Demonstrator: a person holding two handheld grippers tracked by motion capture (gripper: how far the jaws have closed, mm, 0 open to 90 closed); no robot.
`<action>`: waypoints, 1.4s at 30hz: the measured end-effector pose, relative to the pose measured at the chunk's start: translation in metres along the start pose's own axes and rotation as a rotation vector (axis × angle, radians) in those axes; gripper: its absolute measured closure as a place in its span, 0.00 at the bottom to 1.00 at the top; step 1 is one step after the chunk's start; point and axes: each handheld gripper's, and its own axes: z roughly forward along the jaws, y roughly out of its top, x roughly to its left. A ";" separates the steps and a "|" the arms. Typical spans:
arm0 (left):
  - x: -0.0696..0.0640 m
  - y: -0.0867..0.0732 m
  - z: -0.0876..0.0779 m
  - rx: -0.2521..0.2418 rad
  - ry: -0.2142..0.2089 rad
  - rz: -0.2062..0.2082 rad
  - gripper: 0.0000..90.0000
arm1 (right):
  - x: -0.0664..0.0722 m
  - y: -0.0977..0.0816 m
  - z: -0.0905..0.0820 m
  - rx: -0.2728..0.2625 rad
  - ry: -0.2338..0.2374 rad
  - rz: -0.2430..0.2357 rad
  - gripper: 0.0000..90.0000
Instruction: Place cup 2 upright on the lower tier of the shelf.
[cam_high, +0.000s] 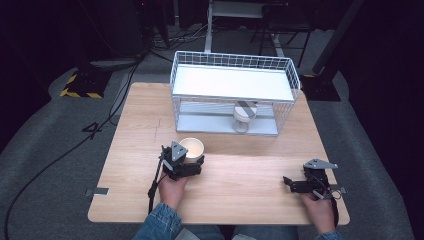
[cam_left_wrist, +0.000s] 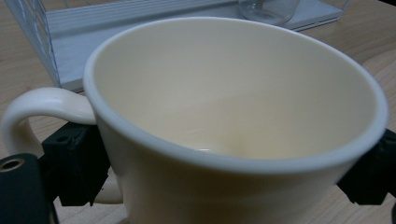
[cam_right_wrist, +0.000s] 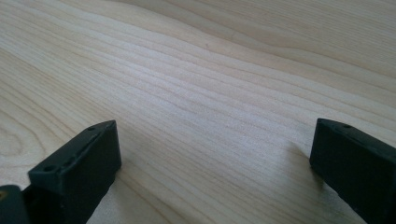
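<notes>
A cream mug (cam_high: 192, 146) stands on the wooden table (cam_high: 240, 190) left of centre, in front of the wire rack. My left gripper (cam_high: 194, 160) is shut on it from the near side. In the left gripper view the mug (cam_left_wrist: 224, 93) is empty, its handle (cam_left_wrist: 32, 109) points left, and a black jaw presses on each side of its wall. My right gripper (cam_high: 288, 181) rests low over the table at the front right, open, with bare wood between its jaws (cam_right_wrist: 215, 158).
A white wire rack (cam_high: 234, 92) with a white top shelf stands at the back of the table. On its lower shelf sits a clear glass (cam_high: 243, 117) (cam_left_wrist: 268, 9) with a grey-striped top. Cables run over the floor to the left.
</notes>
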 end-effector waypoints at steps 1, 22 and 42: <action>0.000 0.000 0.000 -0.001 0.002 0.003 0.09 | 0.000 0.000 0.000 0.000 0.000 0.001 0.02; -0.011 0.030 -0.030 -0.036 -0.049 0.032 0.09 | 0.000 0.000 0.000 0.000 -0.002 0.000 0.02; -0.009 0.079 -0.055 -0.067 -0.072 0.051 0.09 | 0.003 0.001 0.001 0.000 -0.008 0.007 0.02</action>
